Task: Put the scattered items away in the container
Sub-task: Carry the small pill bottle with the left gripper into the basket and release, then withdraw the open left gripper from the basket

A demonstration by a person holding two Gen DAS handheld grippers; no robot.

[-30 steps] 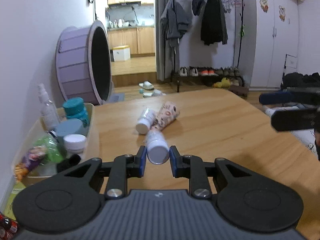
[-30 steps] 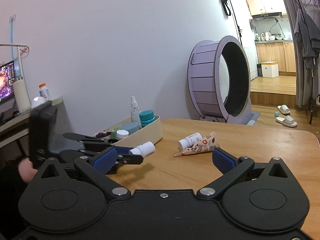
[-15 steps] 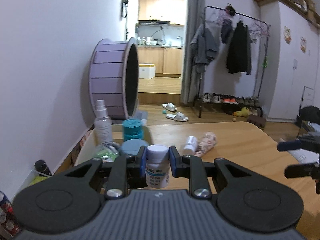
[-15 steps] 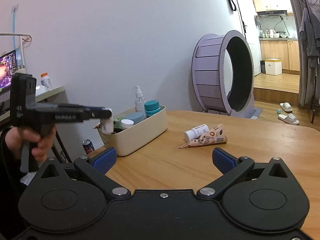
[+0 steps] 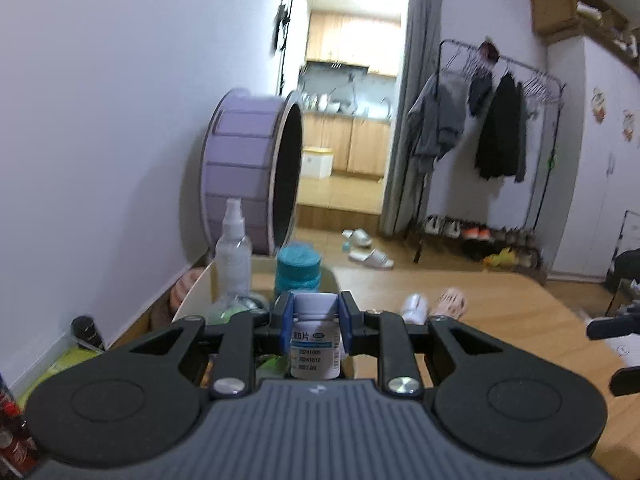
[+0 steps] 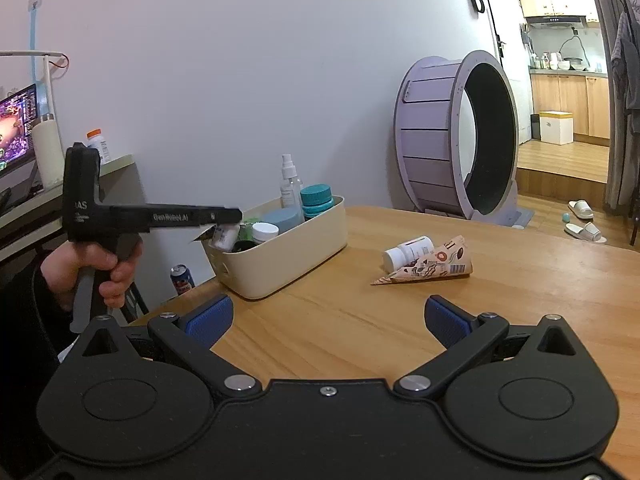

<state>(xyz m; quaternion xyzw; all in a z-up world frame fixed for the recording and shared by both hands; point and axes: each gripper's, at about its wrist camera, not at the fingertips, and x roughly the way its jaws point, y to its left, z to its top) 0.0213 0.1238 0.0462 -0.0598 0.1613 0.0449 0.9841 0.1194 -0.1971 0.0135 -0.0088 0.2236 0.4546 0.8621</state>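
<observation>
My left gripper (image 5: 315, 318) is shut on a small white pill bottle (image 5: 315, 340) with a blue-striped label, held upright over the near end of the cream container (image 6: 280, 264). In the right wrist view the left gripper (image 6: 230, 220) hangs above that end with the bottle (image 6: 224, 237) under its tips. The container holds a spray bottle (image 6: 290, 186), a teal-capped jar (image 6: 316, 200) and other jars. A second white bottle (image 6: 408, 252) and a patterned paper cone (image 6: 432, 266) lie on the wooden table (image 6: 400, 320). My right gripper (image 6: 328, 316) is open and empty above the table.
A purple wheel (image 6: 452, 140) stands on the floor beyond the table. A soda can (image 6: 182, 278) sits on the floor left of the container. A desk with a monitor (image 6: 16, 128) is at the far left. A clothes rack (image 5: 496, 140) stands at the back.
My left gripper has lifted the pill bottle off the table, turned it upright and carried it left over the container's near end. The right gripper has stayed open in place.
</observation>
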